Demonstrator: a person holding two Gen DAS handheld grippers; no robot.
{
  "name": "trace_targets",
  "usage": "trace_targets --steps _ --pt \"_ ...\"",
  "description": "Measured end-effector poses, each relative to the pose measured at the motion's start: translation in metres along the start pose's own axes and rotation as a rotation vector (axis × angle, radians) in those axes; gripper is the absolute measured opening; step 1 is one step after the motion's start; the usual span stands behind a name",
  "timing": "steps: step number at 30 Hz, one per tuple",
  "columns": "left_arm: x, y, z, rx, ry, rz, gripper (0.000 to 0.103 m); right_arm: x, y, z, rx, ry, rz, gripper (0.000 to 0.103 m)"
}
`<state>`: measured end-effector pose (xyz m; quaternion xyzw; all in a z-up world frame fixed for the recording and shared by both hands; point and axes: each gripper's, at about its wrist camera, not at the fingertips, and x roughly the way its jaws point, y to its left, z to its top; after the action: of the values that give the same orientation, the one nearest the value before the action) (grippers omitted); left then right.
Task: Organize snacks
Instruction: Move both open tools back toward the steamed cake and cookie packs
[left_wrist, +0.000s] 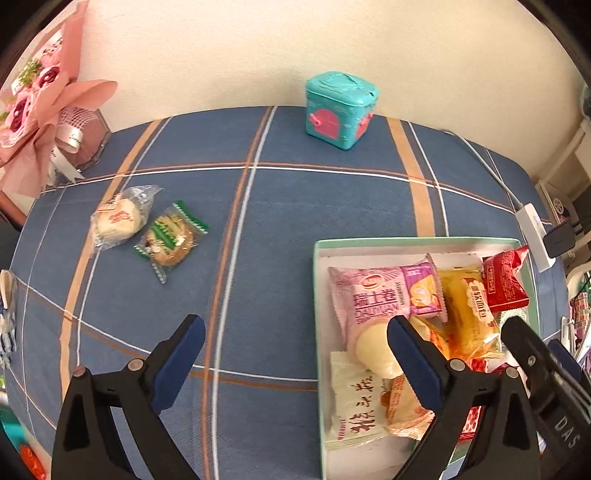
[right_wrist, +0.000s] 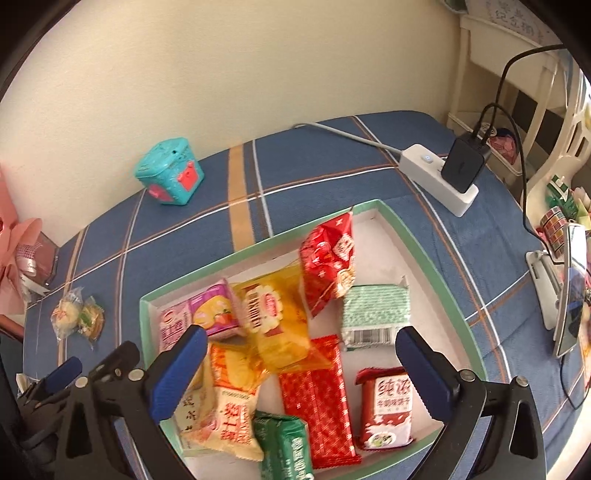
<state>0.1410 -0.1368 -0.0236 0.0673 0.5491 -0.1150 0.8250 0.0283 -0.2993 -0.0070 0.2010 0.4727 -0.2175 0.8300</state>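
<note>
A shallow green-rimmed box (left_wrist: 406, 242) (right_wrist: 436, 258) on the blue plaid cloth holds several wrapped snacks. Among them are a pink roll pack (left_wrist: 380, 299), a yellow cake pack (right_wrist: 277, 314), a red packet (right_wrist: 328, 258) and a green-white pack (right_wrist: 375, 310). Two loose snacks lie far left on the cloth: a round white pastry (left_wrist: 118, 219) and a green-striped cookie (left_wrist: 171, 238). My left gripper (left_wrist: 295, 332) is open and holds nothing, straddling the box's left rim. My right gripper (right_wrist: 301, 343) hangs open over the box, nothing between its fingers.
A teal toy box (left_wrist: 340, 110) stands by the back wall. A pink bouquet (left_wrist: 37, 110) fills the far left corner. A white power strip with a black charger (right_wrist: 443, 177) and cables lies at the right, near a phone on a stand (right_wrist: 570, 288).
</note>
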Motion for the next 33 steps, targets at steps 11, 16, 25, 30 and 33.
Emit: trace_targets --steps 11,16,25,30,33 --pt "-0.009 0.048 0.001 -0.074 -0.015 0.062 0.099 -0.004 0.027 -0.015 -0.063 0.018 0.014 0.103" --pt "-0.007 0.080 0.001 -0.126 -0.012 0.117 0.099 -0.003 0.043 -0.019 -0.087 0.021 0.034 0.103" --pt "-0.001 0.131 0.003 -0.200 0.006 0.163 0.099 0.007 0.088 -0.031 -0.130 0.046 0.079 0.103" --pt "-0.002 0.153 0.005 -0.218 0.012 0.173 0.099 0.013 0.118 -0.040 -0.173 0.059 0.108 0.103" --pt "-0.001 0.166 0.006 -0.234 0.016 0.189 0.099 0.018 0.133 -0.045 -0.193 0.069 0.117 0.103"
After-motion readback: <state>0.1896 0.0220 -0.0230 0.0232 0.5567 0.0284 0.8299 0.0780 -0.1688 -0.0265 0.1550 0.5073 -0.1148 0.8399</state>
